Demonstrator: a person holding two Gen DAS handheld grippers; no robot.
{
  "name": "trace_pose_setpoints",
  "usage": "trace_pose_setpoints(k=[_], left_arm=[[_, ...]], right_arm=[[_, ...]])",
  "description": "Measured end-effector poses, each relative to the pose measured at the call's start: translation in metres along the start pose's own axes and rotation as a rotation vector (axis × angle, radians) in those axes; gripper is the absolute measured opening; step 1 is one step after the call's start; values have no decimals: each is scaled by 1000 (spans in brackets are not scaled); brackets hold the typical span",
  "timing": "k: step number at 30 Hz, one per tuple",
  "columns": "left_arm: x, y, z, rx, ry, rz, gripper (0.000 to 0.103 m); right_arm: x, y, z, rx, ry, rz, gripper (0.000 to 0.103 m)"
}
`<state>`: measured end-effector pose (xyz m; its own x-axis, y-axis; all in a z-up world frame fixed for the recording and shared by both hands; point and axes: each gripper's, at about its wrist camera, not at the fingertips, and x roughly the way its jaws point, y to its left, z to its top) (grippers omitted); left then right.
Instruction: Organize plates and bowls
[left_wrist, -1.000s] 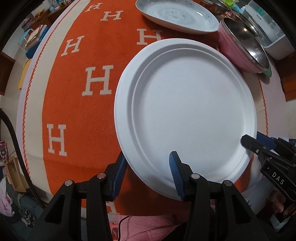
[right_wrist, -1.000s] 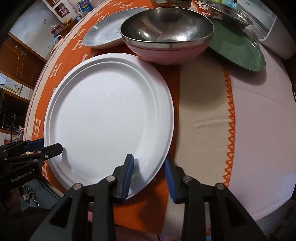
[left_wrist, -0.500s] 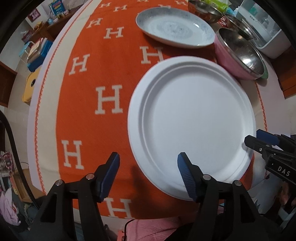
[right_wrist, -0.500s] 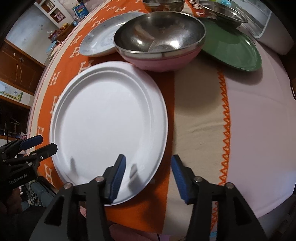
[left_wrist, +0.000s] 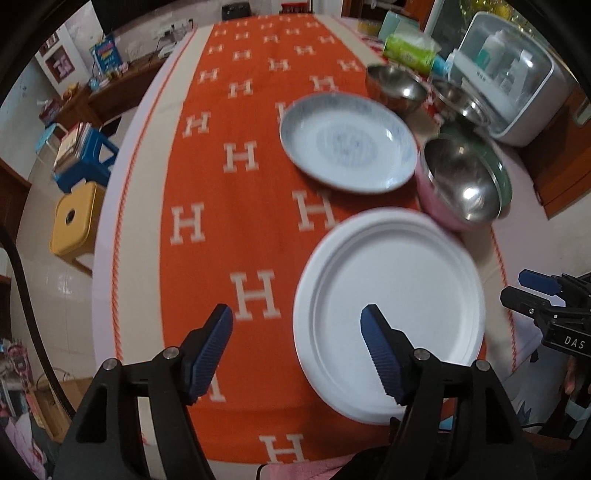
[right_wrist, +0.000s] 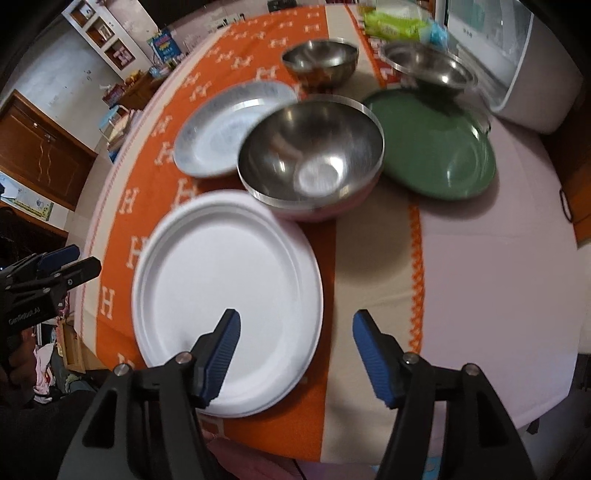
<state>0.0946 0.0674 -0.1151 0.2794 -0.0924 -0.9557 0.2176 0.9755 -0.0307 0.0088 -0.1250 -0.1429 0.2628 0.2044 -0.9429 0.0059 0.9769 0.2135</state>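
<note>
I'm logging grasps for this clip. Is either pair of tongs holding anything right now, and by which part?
Nothing is held. The left tongs and right tongs are both opening above the white plate, which lies free on the tablecloth.

Your two wrist cameras look steeply down at the table from close above, both sharing the white plate (left_wrist: 391, 310) (right_wrist: 225, 295).

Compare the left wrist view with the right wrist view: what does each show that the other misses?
Left wrist only: the yellow stool and blue stool on the floor.
Right wrist only: the green plate's whole face and the brown cabinet.
Both: the white plate, patterned plate, pink bowl, and each claw, opening with nothing between its fingers.
</note>
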Motion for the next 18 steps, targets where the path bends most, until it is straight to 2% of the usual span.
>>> trace_pose_setpoints(k=[3, 5, 18], left_arm=[[-11, 4, 12, 7, -37, 0, 78], [-17, 7, 20, 11, -58, 1, 78], [-28, 17, 78, 4, -144, 8, 81]], right_arm=[[-13, -1, 11, 10, -39, 8, 70], [-21, -2, 22, 22, -65, 24, 73], [-52, -1, 97, -18, -198, 51, 80]])
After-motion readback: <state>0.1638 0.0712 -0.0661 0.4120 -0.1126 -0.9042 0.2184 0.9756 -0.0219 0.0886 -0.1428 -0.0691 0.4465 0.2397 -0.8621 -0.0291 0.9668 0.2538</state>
